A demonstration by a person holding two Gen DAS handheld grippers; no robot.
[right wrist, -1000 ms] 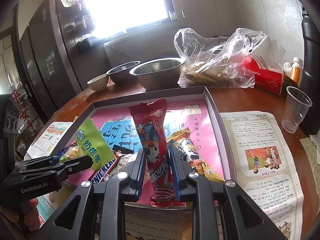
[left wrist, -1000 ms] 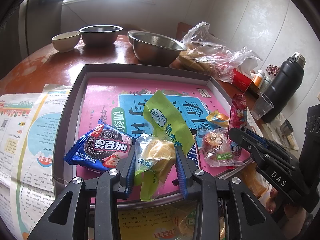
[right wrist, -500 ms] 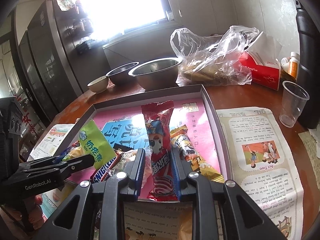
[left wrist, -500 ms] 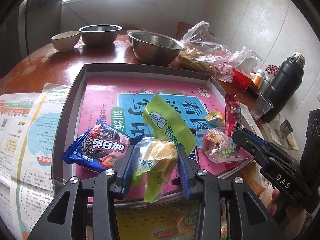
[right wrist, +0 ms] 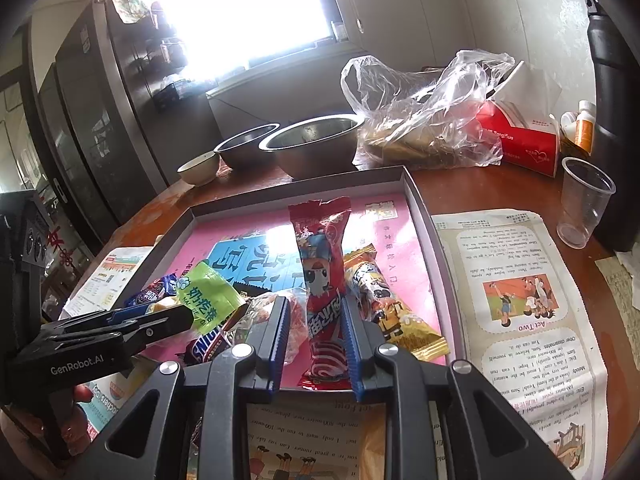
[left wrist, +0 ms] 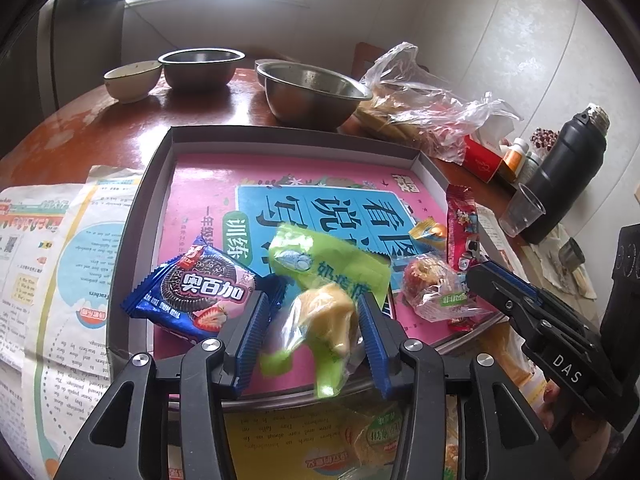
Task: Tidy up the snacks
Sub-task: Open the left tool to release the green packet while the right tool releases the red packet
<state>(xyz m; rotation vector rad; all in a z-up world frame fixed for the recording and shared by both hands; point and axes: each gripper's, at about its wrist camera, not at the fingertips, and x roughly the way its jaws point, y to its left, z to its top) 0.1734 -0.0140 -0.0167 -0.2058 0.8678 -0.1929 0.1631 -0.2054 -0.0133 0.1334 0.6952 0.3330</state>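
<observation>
A grey tray lined with a pink and blue book cover holds the snacks. My left gripper has its jaws opening around a green-wrapped yellow pastry that rests on the tray's near edge; the left pad stands clear of it. A blue cookie packet lies just to its left. My right gripper is shut on the lower part of a long red snack packet, which lies along the tray floor. A yellow bar is beside it on the right, and a clear-wrapped red snack on the left.
Behind the tray stand two steel bowls, a ceramic bowl and a crumpled plastic bag. On the right are a red tissue box, a plastic cup and a black flask. Newspaper sheets flank the tray.
The left jaws have spread apart and the green-wrapped pastry has sagged down between them. The red packet in the right gripper has tipped from upright down towards the tray floor.
</observation>
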